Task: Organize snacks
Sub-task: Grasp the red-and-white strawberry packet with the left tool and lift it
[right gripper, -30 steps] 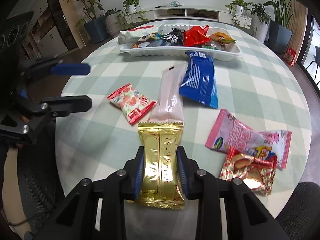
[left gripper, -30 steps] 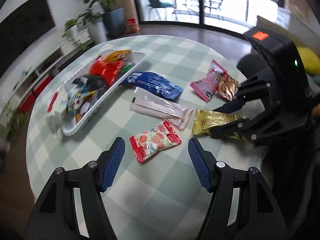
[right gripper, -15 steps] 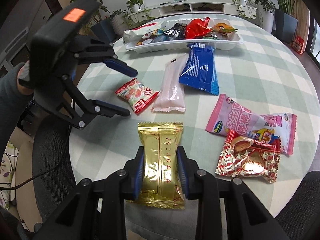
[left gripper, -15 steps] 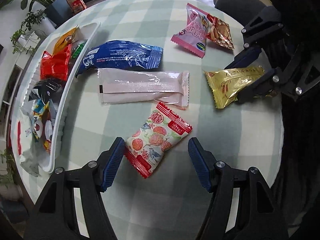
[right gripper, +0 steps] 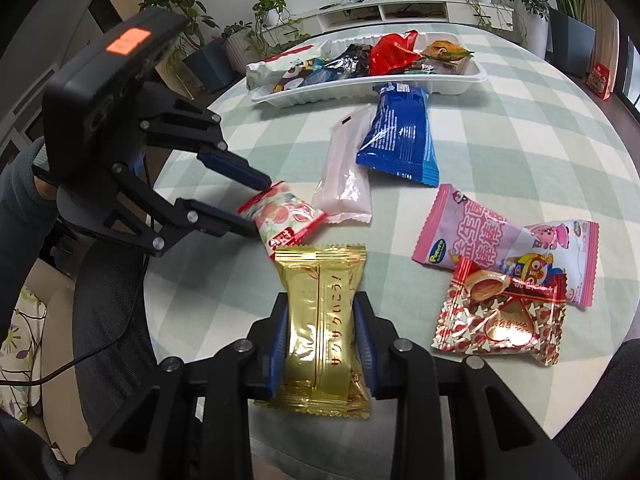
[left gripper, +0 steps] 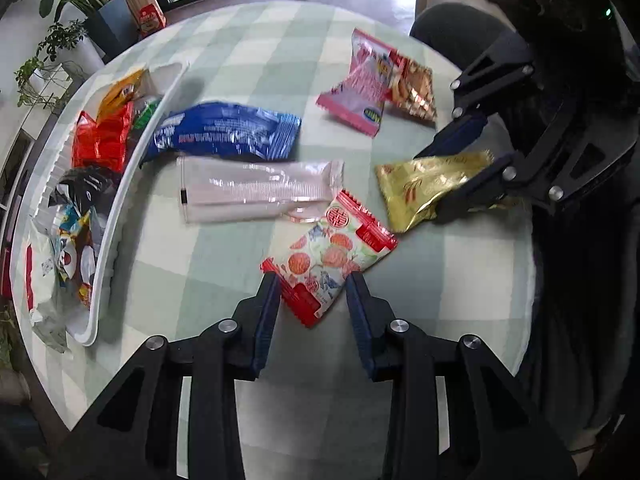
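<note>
At lower centre of the right wrist view, right gripper [right gripper: 320, 342] was clamped on the gold snack pack [right gripper: 320, 320], pack over the checked worktop [right gripper: 500, 140] edge. Left gripper [left gripper: 313, 298] had fingers part-open straddling the red-and-white snack pack [left gripper: 328, 256], contact unclear. Upper left of the left view: white tray [left gripper: 116, 216] full of snacks. Blue packet [left gripper: 224, 136] and pale pink long packet [left gripper: 256, 190] lay mid-frame, blue one against the tray rim; pink cartoon packet [right gripper: 496, 240] overlapped the red starred packet [right gripper: 500, 320].

Snack packets [right gripper: 394, 140] on table [right gripper: 520, 152]; tray [right gripper: 460, 80] behind (far edge).
</note>
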A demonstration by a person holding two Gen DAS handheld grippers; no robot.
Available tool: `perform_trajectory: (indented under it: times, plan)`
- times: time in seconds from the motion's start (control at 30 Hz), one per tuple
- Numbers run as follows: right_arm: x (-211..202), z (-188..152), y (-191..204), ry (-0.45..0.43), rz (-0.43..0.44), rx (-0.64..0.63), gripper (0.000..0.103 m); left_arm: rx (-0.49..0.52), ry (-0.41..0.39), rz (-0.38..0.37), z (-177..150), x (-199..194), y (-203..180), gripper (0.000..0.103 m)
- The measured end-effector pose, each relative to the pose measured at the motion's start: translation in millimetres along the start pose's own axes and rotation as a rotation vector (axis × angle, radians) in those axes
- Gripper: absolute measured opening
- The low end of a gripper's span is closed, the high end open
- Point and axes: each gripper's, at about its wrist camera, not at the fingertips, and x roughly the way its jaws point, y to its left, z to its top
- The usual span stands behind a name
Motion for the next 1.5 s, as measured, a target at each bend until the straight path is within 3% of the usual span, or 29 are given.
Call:
perform_trajectory:
  times: [0.03, 0.1, 0.27, 0.33, 0.43, 0.5, 0.6, 0.83, 1.03, 1.2, 1.4, 1.5]
  plan:
    - [0, 0, 0, 0.001, 0.000, 0.000, 0.034, 0.016, -0.008, 0.007, 2, -2, -1, 0.035]
    - [0, 0, 0, 0.002, 0.000, -0.003, 0.034, 0.065, 0.001, 0.026, 6, -2, -6, 0.059]
    - [1, 0, 1, 0.004, 0.004, -0.003, 0.034, 0.159, 0.031, 0.008, 15, 7, -20, 0.060]
    - [1, 0, 0, 0.005, 0.009, -0.002, 0.034, 0.144, 0.075, -0.052, 21, 19, -26, 0.060]
    - [0, 0, -2, 0.007, 0.021, 0.005, 0.034, 0.123, 0.097, -0.083, 23, 23, -21, 0.045]
    - [0, 0, -4, 0.009, 0.030, 0.009, 0.034, 0.111, 0.103, -0.080, 23, 21, -19, 0.028]
    - [0, 0, -5, 0.009, 0.038, 0.015, 0.033, 0.092, 0.104, -0.080, 16, 16, -19, 0.021]
    - [1, 0, -5, 0.007, 0.038, 0.014, 0.034, 0.067, 0.060, -0.040, 10, 10, -39, 0.019]
    - [0, 0, -6, 0.006, 0.044, 0.024, 0.034, 0.010, 0.002, -0.067, 4, 8, -51, 0.013]
    - [0, 0, -4, 0.010, 0.038, 0.017, 0.034, -0.057, -0.016, 0.016, 11, 13, -48, 0.015]
    - [1, 1, -3, 0.012, 0.039, 0.015, 0.034, -0.097, -0.070, -0.014, 18, 10, -42, 0.017]
    - [2, 1, -3, 0.013, 0.040, 0.014, 0.034, -0.109, -0.088, -0.011, 19, 7, -40, 0.028]
